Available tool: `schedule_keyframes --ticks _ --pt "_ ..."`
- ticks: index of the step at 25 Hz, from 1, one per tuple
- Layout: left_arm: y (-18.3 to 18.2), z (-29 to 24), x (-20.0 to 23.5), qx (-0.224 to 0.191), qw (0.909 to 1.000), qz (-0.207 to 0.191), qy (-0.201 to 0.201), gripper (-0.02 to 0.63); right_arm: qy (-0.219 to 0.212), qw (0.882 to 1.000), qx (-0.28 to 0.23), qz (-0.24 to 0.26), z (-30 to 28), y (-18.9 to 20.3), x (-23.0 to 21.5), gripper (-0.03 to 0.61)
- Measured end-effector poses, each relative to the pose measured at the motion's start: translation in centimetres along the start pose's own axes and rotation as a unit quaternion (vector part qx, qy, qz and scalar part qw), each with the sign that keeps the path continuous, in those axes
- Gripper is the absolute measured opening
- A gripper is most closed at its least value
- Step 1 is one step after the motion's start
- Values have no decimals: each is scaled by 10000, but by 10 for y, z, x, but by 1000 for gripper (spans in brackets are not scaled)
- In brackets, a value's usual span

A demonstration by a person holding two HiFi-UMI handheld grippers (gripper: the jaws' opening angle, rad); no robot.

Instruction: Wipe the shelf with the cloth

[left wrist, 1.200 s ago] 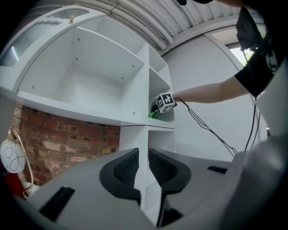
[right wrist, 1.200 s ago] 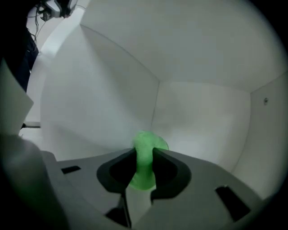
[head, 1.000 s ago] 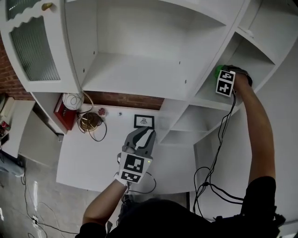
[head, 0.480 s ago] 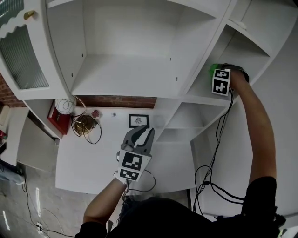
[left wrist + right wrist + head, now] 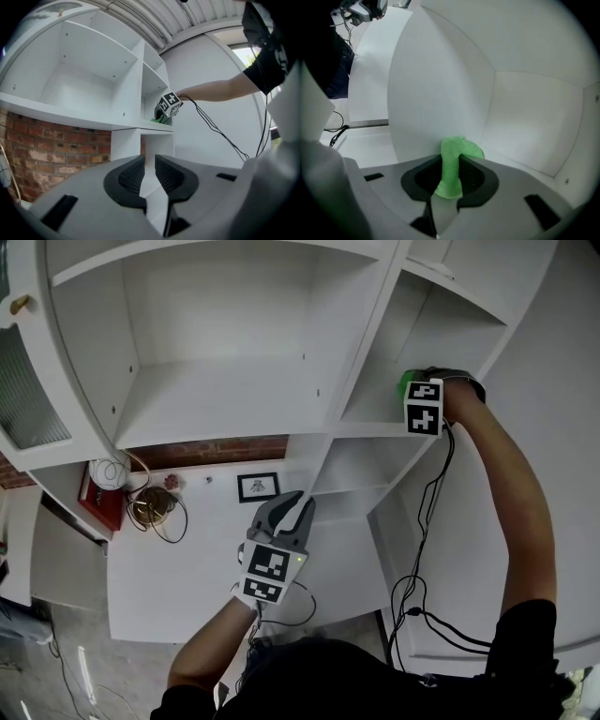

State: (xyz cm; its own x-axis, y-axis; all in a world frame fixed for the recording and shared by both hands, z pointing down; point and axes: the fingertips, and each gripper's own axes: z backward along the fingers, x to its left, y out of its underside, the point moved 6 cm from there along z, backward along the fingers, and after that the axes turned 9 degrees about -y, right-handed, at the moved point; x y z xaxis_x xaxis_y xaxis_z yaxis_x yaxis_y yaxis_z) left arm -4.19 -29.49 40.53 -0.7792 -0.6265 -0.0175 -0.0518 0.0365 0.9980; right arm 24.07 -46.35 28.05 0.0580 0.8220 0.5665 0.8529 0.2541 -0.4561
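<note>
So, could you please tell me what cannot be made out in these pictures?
Head view: green cloth mostly hidden behind the right gripper's marker cube.
Right gripper view: where cloth meets shelf, hidden by the jaws.
Head view: framed picture, too small to read.

1. Head view is looking steeply down onto the shelf unit (image 5: pixel 216 390) from well back, taking in left gripper (image 5: pixel 298 501) and right gripper (image 5: pixel 412 392).
2. Left gripper view is sitting low, well off the unit's front edge, facing up.
3. Right gripper view is sitting inside the narrow right compartment (image 5: pixel 440 84), very near its back corner.
4. Head and left views are sharing that compartment; all three are catching the cloth (image 5: pixel 457 152).
</note>
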Motion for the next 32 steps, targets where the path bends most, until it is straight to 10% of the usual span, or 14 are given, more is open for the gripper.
schedule_keyframes --ticks 22,32 --pt "1 -16 -90 101 9945 -175 1031 69 -50 9986 -519 87 46 38 107 89" --pt "9 -29 -82 300 9977 43 600 69 -233 9754 -2047 -789 47 46 160 91"
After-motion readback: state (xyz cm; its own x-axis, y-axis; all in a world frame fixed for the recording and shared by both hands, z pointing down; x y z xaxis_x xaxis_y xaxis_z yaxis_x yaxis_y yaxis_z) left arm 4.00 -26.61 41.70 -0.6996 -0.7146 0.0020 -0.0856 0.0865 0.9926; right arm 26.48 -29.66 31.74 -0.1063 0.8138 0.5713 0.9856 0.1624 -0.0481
